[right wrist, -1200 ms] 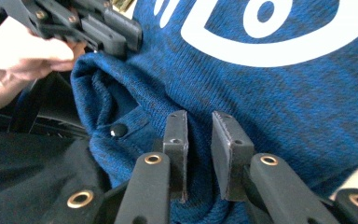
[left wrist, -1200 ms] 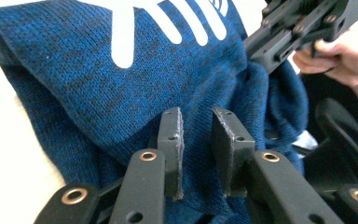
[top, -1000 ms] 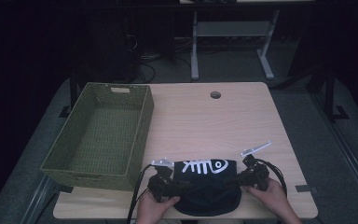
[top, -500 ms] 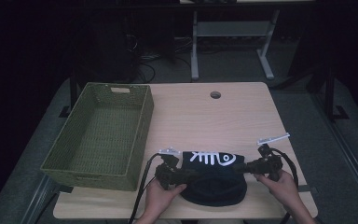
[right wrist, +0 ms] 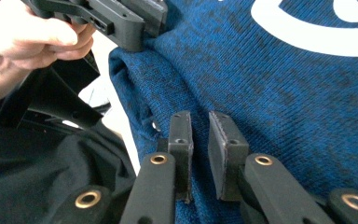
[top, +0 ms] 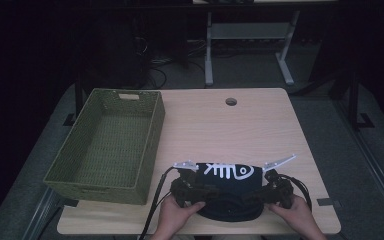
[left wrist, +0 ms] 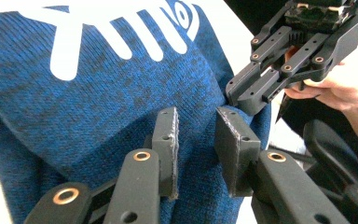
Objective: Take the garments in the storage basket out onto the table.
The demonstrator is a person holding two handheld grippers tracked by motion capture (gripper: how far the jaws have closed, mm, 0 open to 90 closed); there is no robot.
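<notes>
High view has the blue sweater (top: 230,180) at the table's (top: 220,130) near edge, left gripper (left wrist: 198,140) just easing open, right gripper (right wrist: 200,140) narrow with no cloth pinched, so I'd grab both edges evenly.

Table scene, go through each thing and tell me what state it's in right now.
Sweater: folded, flat at the table's near edge, fish-bone print up.
Basket: upright, empty, left of the sweater.
Left claw: open, jaws just been opening, apart over the knit.
Right claw: narrow gap between the jaws, over the knit; grip unclear.
Table: bare beyond the sweater.
</notes>
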